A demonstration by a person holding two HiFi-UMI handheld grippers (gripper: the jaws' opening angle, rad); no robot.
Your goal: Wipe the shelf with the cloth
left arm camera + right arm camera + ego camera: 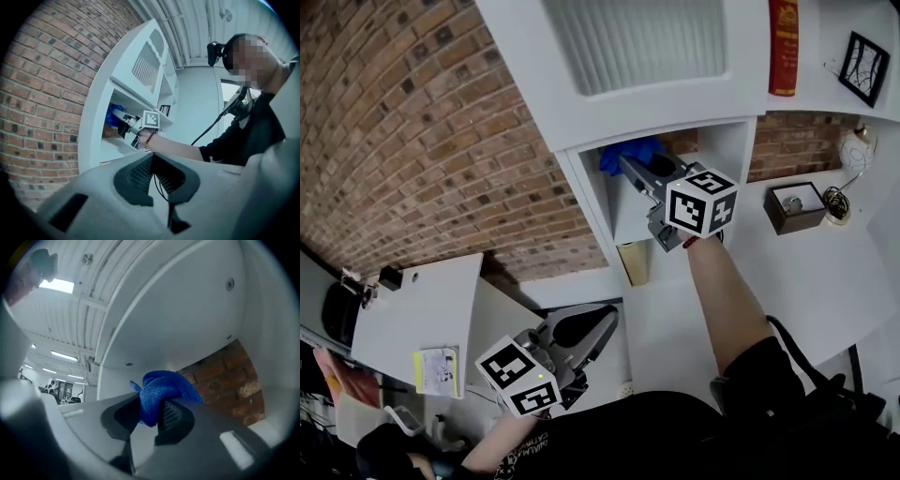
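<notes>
My right gripper [630, 169] reaches into an open cubby of the white shelf unit [635, 223], and its marker cube faces the head camera. It is shut on a bunched blue cloth [631, 153], which sticks out past the jaw tips near the cubby's top back. Seen from the right gripper view, the cloth [162, 393] is pinched between the jaws of that gripper [152, 412], with a brick back wall [224, 376] behind. My left gripper [602, 325] hangs low at my waist, away from the shelf, jaws together and empty. The left gripper view looks over that gripper [157, 176] toward the shelf [110, 146].
A red book [783, 47] and a framed picture [864, 67] sit on the upper shelf. A brown box [794, 206] and a round lamp [855, 150] stand on the white surface at right. A tan object [635, 262] fills the lower cubby. A white desk [417, 319] lies at lower left.
</notes>
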